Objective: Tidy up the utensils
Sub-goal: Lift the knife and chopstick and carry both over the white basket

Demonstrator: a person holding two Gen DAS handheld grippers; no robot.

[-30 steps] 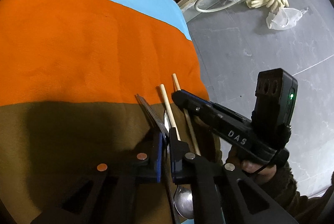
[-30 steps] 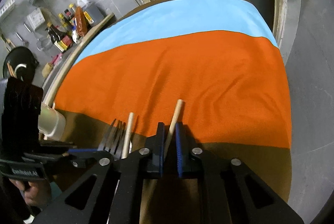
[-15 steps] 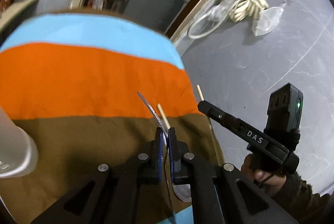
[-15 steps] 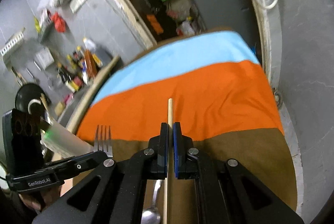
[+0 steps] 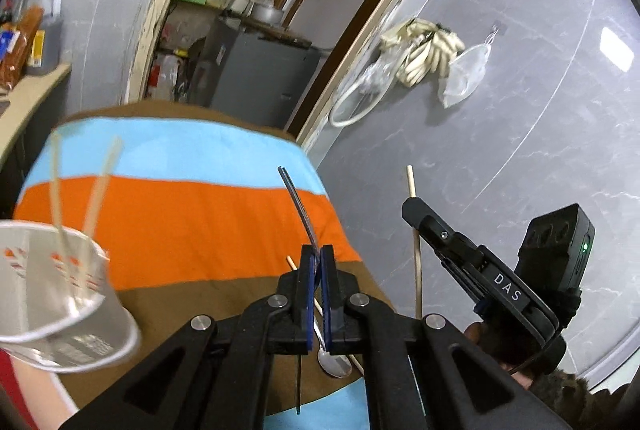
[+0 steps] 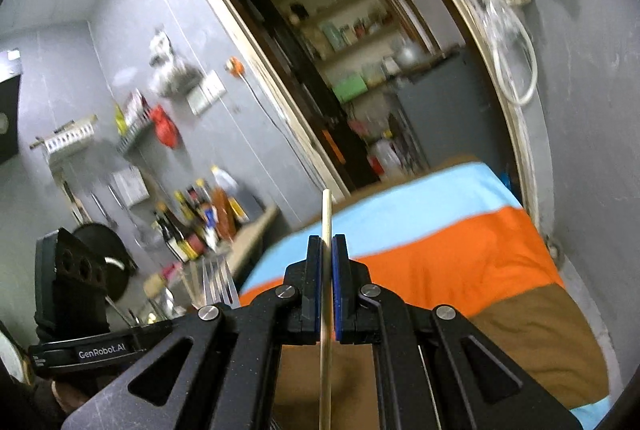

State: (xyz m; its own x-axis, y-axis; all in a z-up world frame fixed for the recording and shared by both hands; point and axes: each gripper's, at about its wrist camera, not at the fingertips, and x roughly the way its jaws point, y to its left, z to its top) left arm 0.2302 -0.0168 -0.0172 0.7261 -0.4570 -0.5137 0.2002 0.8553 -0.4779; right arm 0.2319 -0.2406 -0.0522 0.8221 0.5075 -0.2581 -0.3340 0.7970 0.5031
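1. My left tongs (image 5: 316, 264) are pressed together on a thin metal fork (image 5: 298, 205). Its handle rises past the blue pads, and the right wrist view shows its tines (image 6: 218, 282) pointing up beside the left tool.
2. My right tongs (image 6: 327, 258) are pinched on a pale wooden chopstick (image 6: 326, 270), which stands upright between the pads and runs down past the bottom of that view. From the left wrist camera the same stick (image 5: 414, 230) pokes up above the right tongs (image 5: 412, 207).
3. Both tools are lifted above the bench (image 5: 168, 226), which is covered by a striped cloth in light blue, orange and brown.
4. On the brown stripe, seen only from the left wrist camera, lie a shiny metal spoon (image 5: 332, 362) and a second wooden chopstick (image 5: 298, 270), both partly hidden behind my left tongs.
5. At the left edge of that view a white paper cup (image 5: 60, 306) sits near the lens, with two blurred pale chopsticks (image 5: 76, 213) standing in it.
6. Grey walls surround the bench. An open doorway (image 6: 352, 69) leads to shelves and a dark cabinet (image 5: 260, 77).
7. Only the right wrist view shows the bottles (image 6: 200, 222) and a black pan (image 6: 108, 262) along the far wall. Cream gloves (image 5: 424, 49) hang on the wall by the doorframe.
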